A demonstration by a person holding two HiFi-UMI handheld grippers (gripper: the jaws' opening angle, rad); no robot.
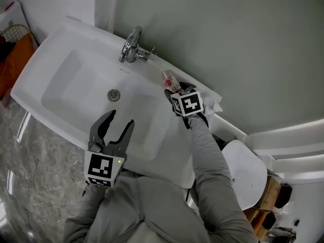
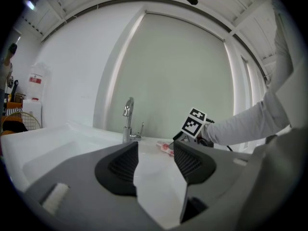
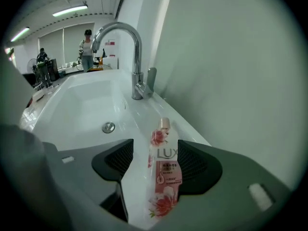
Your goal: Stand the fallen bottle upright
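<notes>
Two grippers work over a white sink [image 1: 55, 49].

Head view: the bottle [image 1: 170, 80] lies on its side on the rim, right of the tap [image 1: 130, 47], cap toward the tap. The right gripper [image 1: 172, 91] points down at it. The left gripper [image 1: 120, 121] hangs over the sink, likely kept clear.

Left gripper view: its jaws stand wide, with nothing between them.

Right gripper view: jaws apart, straddling the bottle's body without pinching it, apparently lined up to grasp it and tip it upright.

bottle [image 3: 163, 167] 1 | sink [image 1: 50, 40] 1 | tap [image 1: 130, 47] 1 | drain [image 1: 114, 94] 1 | gripper 2: left gripper [image 1: 121, 118], right gripper [image 3: 155, 147]
</notes>
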